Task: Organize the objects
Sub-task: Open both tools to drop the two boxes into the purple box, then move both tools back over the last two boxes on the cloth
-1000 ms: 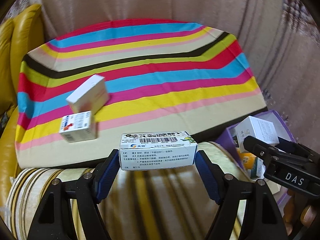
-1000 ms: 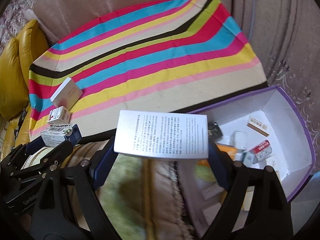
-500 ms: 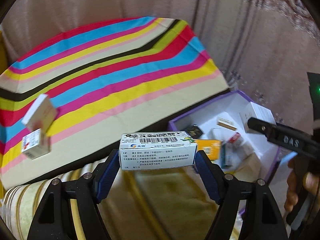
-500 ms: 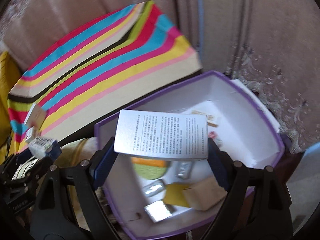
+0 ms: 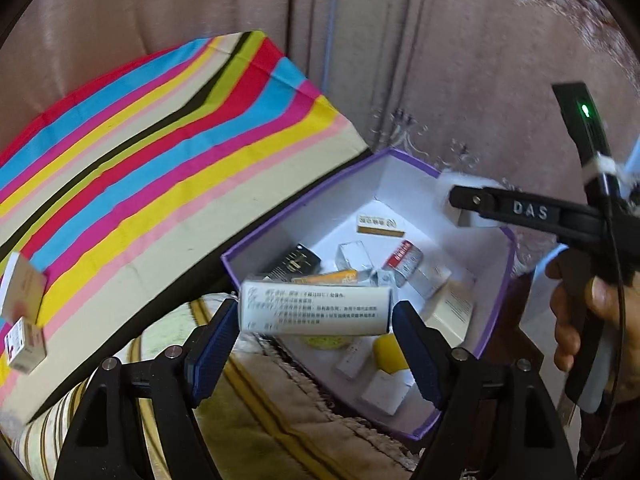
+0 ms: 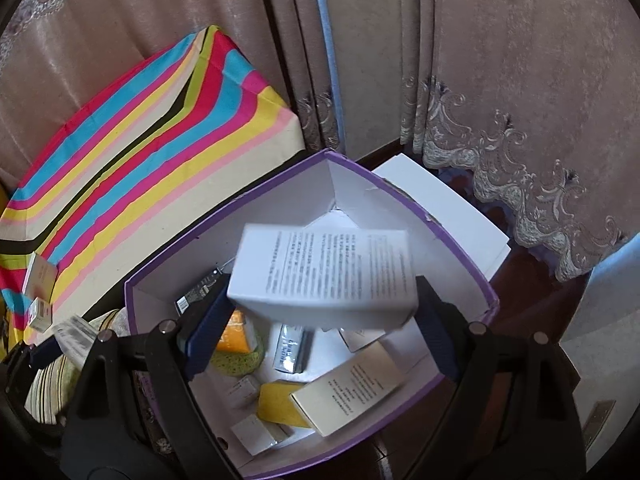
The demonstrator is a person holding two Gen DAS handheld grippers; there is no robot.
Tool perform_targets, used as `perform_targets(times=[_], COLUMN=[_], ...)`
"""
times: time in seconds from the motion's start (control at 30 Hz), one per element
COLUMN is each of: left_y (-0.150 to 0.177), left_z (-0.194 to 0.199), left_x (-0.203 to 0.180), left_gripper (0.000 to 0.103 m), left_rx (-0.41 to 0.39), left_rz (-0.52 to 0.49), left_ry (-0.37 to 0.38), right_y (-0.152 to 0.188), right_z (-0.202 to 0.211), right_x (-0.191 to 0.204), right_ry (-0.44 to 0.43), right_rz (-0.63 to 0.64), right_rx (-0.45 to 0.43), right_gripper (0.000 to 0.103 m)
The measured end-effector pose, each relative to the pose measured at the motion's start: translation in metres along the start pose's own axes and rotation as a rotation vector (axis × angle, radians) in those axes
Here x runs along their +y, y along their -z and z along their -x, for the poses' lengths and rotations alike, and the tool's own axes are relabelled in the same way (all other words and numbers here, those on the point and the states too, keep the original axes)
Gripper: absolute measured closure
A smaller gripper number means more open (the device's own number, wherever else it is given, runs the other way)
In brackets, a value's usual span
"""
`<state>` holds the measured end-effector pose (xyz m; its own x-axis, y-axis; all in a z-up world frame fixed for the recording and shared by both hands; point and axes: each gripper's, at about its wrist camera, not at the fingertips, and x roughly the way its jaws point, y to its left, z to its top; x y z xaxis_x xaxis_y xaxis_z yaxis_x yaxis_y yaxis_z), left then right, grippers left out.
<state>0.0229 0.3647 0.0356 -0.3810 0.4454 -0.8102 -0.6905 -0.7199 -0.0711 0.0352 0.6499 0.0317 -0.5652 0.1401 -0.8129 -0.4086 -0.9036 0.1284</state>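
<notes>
My left gripper [image 5: 316,306] hangs over the near corner of the purple storage box [image 5: 304,206]. Its jaws are opening, and a white medicine carton [image 5: 316,312] sits blurred and tilted between them, no longer pressed. My right gripper [image 6: 324,292] is above the same purple storage box [image 6: 224,216], its jaws also opening. The larger white carton with printed text [image 6: 324,272] tips loose between its pads. Several small cartons and a yellow item lie inside the box. In the left wrist view the right gripper's finger [image 5: 520,212] crosses the box's far rim.
A striped cloth [image 5: 160,160] covers the surface left of the box, with two small cartons [image 5: 22,292] at its left edge. Curtains hang behind. A white lid [image 6: 440,208] lies beyond the box. A person's hand [image 5: 580,312] holds the right gripper's handle.
Both grippers swung right, from over the striped cloth to above the purple box. Both cartons, held square before, now sit blurred and tilted between the jaws.
</notes>
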Motion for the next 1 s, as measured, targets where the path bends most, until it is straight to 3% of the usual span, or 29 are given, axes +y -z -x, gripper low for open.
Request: perform_targets(times=[0.4, 1.0], left_y=[0.009, 0.039], left_z=[0.010, 0.051], left_x=[0.022, 0.120], left_gripper=[0.018, 0.018], left_rx=[-0.009, -0.073], left_rz=[0.079, 0.307], left_ry=[-0.016, -0.130], right_y=[0.004, 0.010], right_z=[0.002, 0.013], right_x=[0.012, 0.076], right_ry=[-0.033, -0.067], right_rz=[0.021, 0.149], right_rx=[0.014, 0.019], right_gripper=[0.010, 0.009])
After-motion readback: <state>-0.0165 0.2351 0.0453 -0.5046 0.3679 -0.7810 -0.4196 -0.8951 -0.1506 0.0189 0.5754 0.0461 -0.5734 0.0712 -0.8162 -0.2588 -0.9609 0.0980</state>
